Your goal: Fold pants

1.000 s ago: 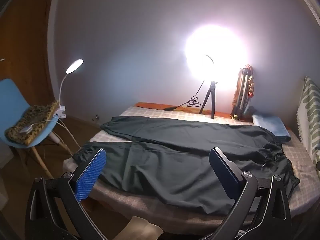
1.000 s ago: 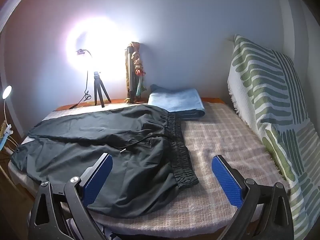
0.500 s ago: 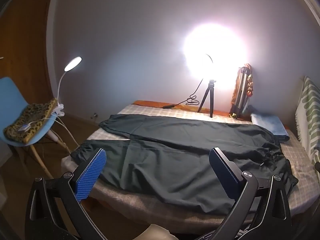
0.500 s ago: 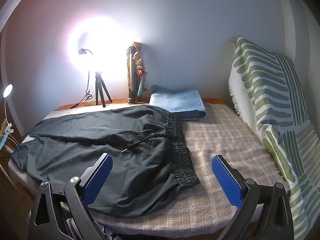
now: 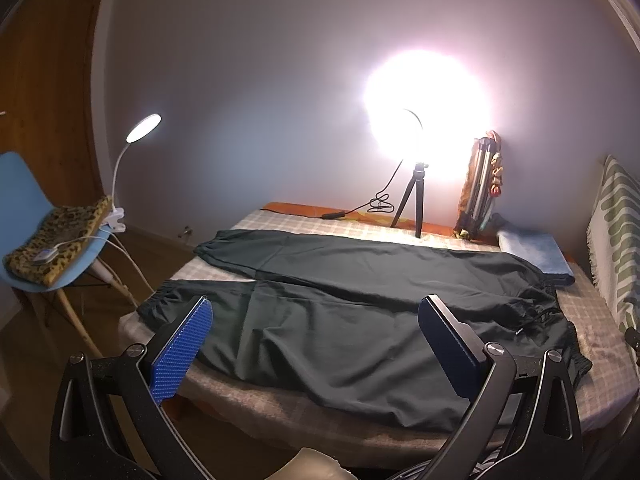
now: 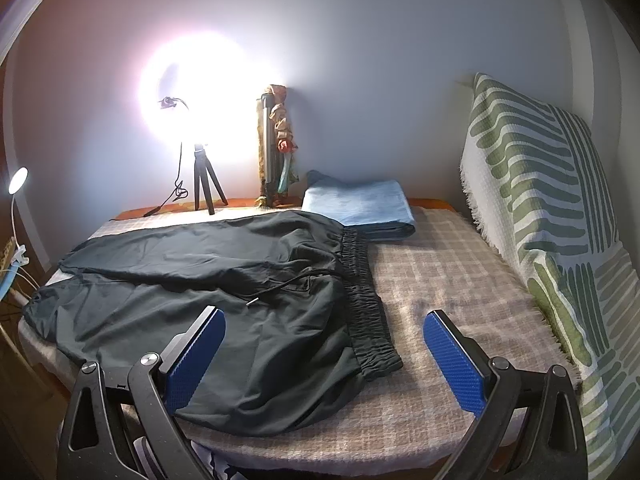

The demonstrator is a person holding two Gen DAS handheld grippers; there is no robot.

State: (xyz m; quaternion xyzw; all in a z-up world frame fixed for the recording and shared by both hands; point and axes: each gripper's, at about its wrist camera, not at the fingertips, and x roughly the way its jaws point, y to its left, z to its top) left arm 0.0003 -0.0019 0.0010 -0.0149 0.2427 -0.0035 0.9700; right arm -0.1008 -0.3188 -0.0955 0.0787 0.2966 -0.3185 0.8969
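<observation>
— Where were the pants?

— I found the dark pants (image 5: pixel 360 312) spread flat across the checked bed cover (image 6: pixel 448 264), 2 legs running left, waistband (image 6: pixel 364 292) to the right, near a folded blue towel (image 6: pixel 360 208) at the far edge.

— And your tools?

— I held the left gripper (image 5: pixel 316 344) above the near leg, jaws spread wide, gripping nothing. The right gripper (image 6: pixel 324 352) hung over the waistband end, likewise wide apart and empty. Neither touched the cloth.

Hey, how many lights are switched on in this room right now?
2. A ring light on a small tripod stands at the bed's far edge by the wall. A gooseneck clip lamp is clamped by the blue chair. Others may be out of view.
</observation>
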